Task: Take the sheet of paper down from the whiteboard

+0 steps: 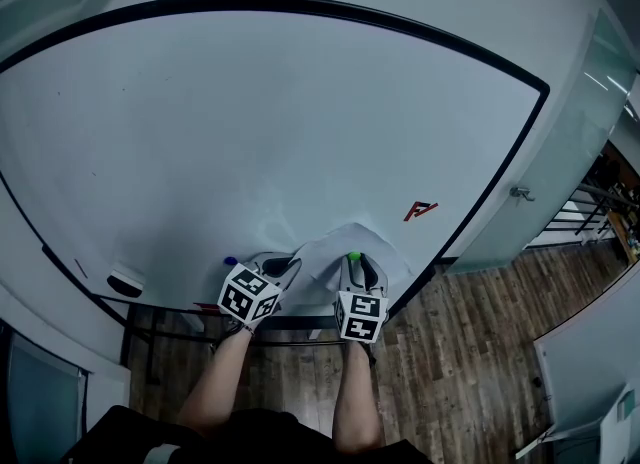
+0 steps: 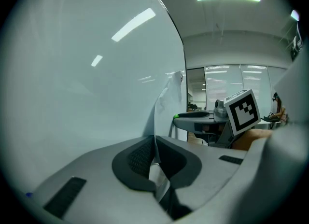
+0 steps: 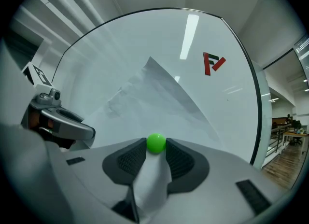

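A white sheet of paper (image 1: 322,252) hangs creased at the bottom edge of the whiteboard (image 1: 250,132), its upper corner curling off the board (image 3: 159,92). My left gripper (image 1: 286,265) is shut on the sheet's left edge, which runs straight in between its pads (image 2: 154,141). My right gripper (image 1: 355,264) is just to the right, its pads closed against a small green round magnet (image 3: 156,142) that sits on the paper; the sheet also shows between and below these jaws. Each gripper appears in the other's view, the right one (image 2: 193,115) and the left one (image 3: 67,124).
A red logo (image 1: 420,210) marks the board to the right of the paper. A board eraser (image 1: 125,280) and a small blue magnet (image 1: 230,260) sit at the lower left. Below the board's black frame is wooden floor (image 1: 470,352); a glass door with a handle (image 1: 520,193) stands on the right.
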`<state>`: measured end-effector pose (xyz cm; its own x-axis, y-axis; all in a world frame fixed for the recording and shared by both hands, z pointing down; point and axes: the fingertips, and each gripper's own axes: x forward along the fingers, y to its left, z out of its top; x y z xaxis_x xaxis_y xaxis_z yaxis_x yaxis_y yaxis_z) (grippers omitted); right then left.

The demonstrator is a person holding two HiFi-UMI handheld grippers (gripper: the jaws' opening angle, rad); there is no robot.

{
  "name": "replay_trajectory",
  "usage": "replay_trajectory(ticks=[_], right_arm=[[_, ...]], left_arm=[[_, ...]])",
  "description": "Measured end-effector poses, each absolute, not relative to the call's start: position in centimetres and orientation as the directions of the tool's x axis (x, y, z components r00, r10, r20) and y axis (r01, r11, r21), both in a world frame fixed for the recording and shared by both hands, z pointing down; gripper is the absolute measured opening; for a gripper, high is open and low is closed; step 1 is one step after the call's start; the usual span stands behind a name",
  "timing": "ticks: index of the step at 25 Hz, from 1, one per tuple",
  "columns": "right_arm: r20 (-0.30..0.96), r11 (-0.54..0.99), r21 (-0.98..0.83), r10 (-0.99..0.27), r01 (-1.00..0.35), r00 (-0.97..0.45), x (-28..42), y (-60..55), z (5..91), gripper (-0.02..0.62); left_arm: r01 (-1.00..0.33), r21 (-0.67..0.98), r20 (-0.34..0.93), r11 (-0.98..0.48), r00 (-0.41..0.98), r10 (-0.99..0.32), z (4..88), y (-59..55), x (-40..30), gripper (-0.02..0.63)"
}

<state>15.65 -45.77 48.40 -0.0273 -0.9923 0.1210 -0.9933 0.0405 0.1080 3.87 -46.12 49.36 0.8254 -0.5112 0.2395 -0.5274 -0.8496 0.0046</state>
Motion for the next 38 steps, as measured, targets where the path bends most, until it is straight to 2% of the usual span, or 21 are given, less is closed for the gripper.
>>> replay_trajectory(ticks=[17, 38], right_arm=[[0.082, -0.007, 0.123, -0.996, -0.992, 0.018, 15.87, -46.06, 48.16, 0.140], [0.111, 0.000, 0.104, -0.994, -0.995, 0.012, 15.59, -45.84, 48.36, 0.135]], left_arm=[[-0.529, 0.000, 0.239, -0.848, 0.824, -0.514, 49.43, -45.95, 3.74, 0.021], [-0.548, 0.067, 0.218, -0.834, 0.823, -0.524, 49.36, -45.63, 3.03, 0.021]])
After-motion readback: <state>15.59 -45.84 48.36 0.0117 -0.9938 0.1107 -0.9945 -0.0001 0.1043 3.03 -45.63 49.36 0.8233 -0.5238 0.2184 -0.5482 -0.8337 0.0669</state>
